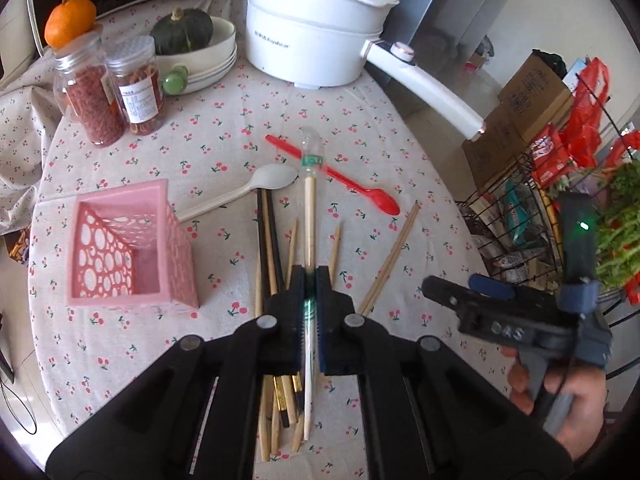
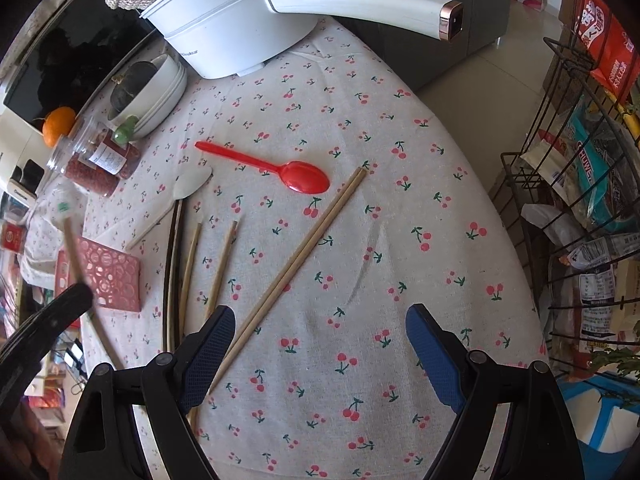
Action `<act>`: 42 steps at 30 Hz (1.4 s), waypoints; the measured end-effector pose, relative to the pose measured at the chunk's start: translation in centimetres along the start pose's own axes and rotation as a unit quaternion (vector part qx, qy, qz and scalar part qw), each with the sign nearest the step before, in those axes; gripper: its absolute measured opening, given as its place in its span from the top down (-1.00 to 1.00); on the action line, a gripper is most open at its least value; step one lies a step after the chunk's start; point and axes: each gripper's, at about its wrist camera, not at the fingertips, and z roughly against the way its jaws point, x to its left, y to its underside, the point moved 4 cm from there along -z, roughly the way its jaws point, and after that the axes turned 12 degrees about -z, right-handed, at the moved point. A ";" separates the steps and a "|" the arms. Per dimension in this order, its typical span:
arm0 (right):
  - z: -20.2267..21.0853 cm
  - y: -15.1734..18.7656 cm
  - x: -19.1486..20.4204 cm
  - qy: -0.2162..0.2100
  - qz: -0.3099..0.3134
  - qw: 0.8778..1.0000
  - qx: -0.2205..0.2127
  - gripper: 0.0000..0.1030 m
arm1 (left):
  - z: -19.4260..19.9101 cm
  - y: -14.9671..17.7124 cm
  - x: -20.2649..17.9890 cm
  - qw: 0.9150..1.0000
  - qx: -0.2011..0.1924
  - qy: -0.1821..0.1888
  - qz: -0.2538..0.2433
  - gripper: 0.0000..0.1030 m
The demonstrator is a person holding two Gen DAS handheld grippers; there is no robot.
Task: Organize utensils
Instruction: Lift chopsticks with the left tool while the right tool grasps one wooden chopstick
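My left gripper (image 1: pixel 310 278) is shut on a pair of chopsticks in a clear wrapper with a green label (image 1: pixel 309 204), lifted off the cherry-print cloth. To its left stands the pink perforated basket (image 1: pixel 120 256), with nothing visible inside. Below lie black chopsticks (image 1: pixel 266 240), a white spoon (image 1: pixel 260 186), a red spoon (image 1: pixel 360 188) and loose wooden chopsticks (image 1: pixel 394 256). My right gripper (image 2: pixel 320 316) hangs open over the cloth, holding nothing. A wooden chopstick pair (image 2: pixel 304 248) runs under its left finger. The red spoon (image 2: pixel 296 174) lies beyond it.
A white electric pot (image 1: pixel 316 40) with a long handle stands at the back. Two spice jars (image 1: pixel 120 88), stacked bowls holding a green squash (image 1: pixel 200 52) and an orange (image 1: pixel 70 20) crowd the back left. A wire rack (image 2: pixel 580 200) of packets stands past the table's right edge.
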 end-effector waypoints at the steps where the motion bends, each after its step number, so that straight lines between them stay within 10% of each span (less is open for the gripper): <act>1: -0.4 0.0 0.1 0.003 0.000 1.000 0.001 -0.72 | 1.2 0.7 0.0 1.000 -0.012 0.000 -0.006 0.89; 14: -5.6 -0.9 2.8 0.087 0.020 0.996 -0.009 -0.52 | 5.4 5.2 4.0 0.996 -0.091 0.005 0.014 0.89; 19: -5.8 -1.0 4.0 0.122 0.031 0.992 -0.025 0.18 | 6.1 5.8 4.7 0.995 -0.098 -0.008 0.015 0.89; 25: -5.8 -0.7 5.0 0.104 0.046 0.993 -0.024 0.76 | 5.8 6.2 5.3 0.995 -0.093 -0.009 0.022 0.89; 33: -4.3 -0.7 3.5 0.013 0.023 1.000 -0.014 0.82 | 6.3 6.4 5.5 0.994 -0.101 -0.013 0.030 0.89; 42: 3.6 1.2 4.8 -0.082 0.050 0.990 -0.101 0.82 | 9.7 5.3 5.5 0.984 -0.171 -0.029 0.028 0.89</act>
